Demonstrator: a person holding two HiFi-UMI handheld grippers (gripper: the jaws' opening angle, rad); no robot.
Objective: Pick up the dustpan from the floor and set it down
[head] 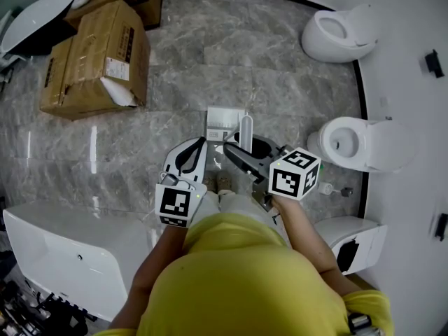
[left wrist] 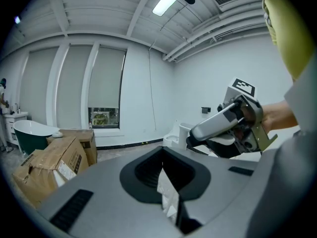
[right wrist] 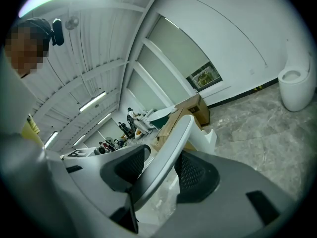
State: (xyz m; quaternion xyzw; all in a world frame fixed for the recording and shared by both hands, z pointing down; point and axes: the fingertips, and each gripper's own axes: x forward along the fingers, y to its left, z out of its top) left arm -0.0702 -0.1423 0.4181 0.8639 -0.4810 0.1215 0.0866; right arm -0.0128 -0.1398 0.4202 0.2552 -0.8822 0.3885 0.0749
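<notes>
The white dustpan (head: 225, 123) shows below me over the grey marble floor, its long white handle (head: 246, 129) rising toward my right gripper (head: 242, 152). In the right gripper view the handle (right wrist: 171, 150) runs slantwise between the two dark pads, and the right gripper (right wrist: 163, 180) is shut on it. Whether the pan rests on the floor I cannot tell. My left gripper (head: 192, 155) hangs just left of it, holding nothing. In the left gripper view its jaws (left wrist: 171, 195) stand together with only a thin slit, and the right gripper (left wrist: 230, 128) shows to the right.
Cardboard boxes (head: 98, 54) lie at the far left by a bathtub (head: 35, 16). Two white toilets (head: 343, 32) (head: 364, 144) stand along the curved right wall, a third fixture (head: 353, 240) is nearer. A white bathtub (head: 66, 257) is at my near left.
</notes>
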